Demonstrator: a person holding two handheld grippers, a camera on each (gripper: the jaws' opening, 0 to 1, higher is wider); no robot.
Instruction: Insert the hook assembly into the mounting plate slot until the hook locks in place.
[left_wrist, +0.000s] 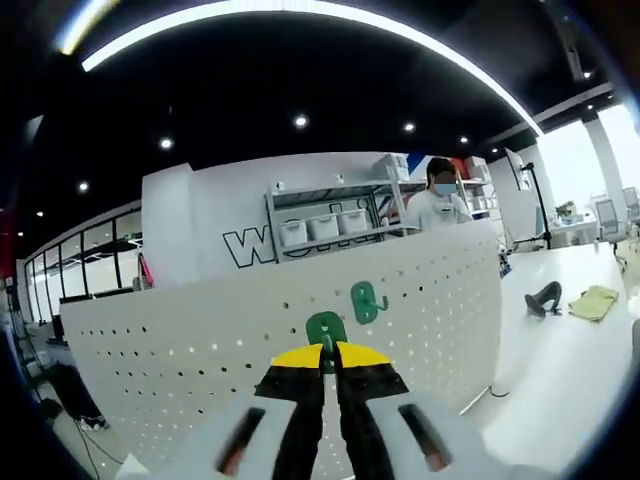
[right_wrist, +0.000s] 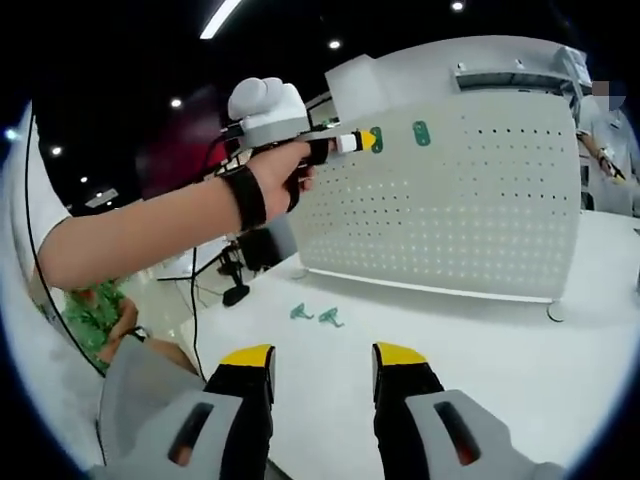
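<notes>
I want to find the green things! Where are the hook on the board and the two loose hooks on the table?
mounted hook (left_wrist: 367, 301), left gripper view, on its plate.
loose hooks (right_wrist: 316, 315), right gripper view, on the nearer one.

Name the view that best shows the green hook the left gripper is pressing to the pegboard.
Left gripper view: the held hook sits close, just above the shut yellow tips of the left gripper. In the right gripper view it is a small green patch on the pegboard.

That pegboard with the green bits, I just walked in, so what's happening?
A person is fitting green hooks onto the white pegboard. The left gripper is shut on a green hook, pressing it against the board beside one already mounted. The right gripper is open above the table, where two spare hooks lie.
</notes>
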